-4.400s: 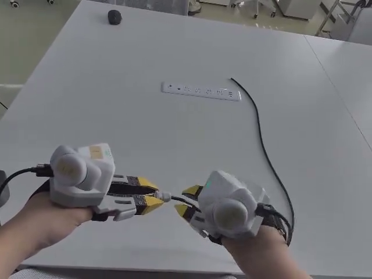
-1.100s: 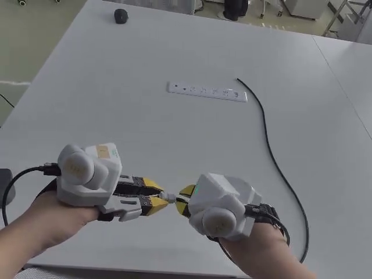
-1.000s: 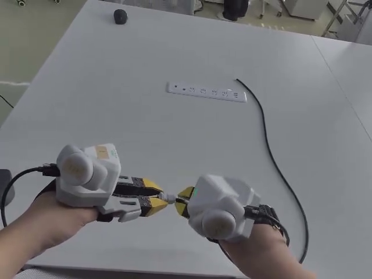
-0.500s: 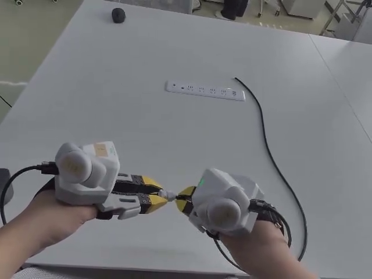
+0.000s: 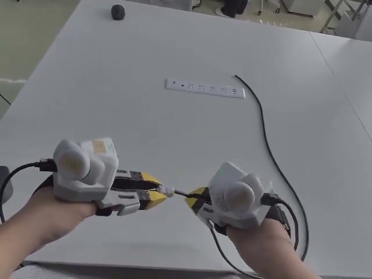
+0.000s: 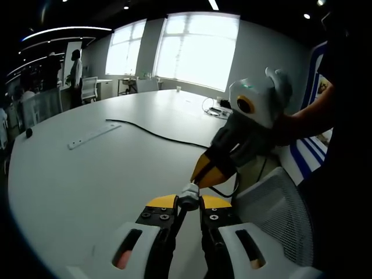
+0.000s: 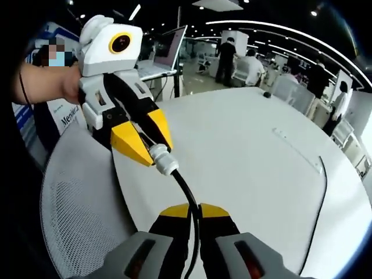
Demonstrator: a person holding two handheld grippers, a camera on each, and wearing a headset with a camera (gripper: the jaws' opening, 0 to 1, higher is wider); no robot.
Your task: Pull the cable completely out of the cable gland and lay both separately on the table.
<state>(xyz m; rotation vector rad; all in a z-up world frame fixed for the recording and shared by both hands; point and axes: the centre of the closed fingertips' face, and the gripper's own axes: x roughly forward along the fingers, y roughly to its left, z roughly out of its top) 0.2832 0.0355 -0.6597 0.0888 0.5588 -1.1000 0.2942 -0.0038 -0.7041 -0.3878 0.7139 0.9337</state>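
Hovering near table (image 5: 145, 133) edge, left tongs (image 5: 154, 193) pinching gland (image 5: 166, 190), right tongs (image 5: 195, 200) cable (image 5: 183, 194)

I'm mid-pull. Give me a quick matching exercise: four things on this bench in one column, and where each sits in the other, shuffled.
Things:
1. cable gland
2. cable
3. power strip
4. small dark round thing

Places:
A. lying flat on the table, away from both grippers
B. clamped in the left gripper
C. near the table's far corner
D. pinched in the right gripper, running into the gland

Pairs: 1-B, 2-D, 3-A, 4-C
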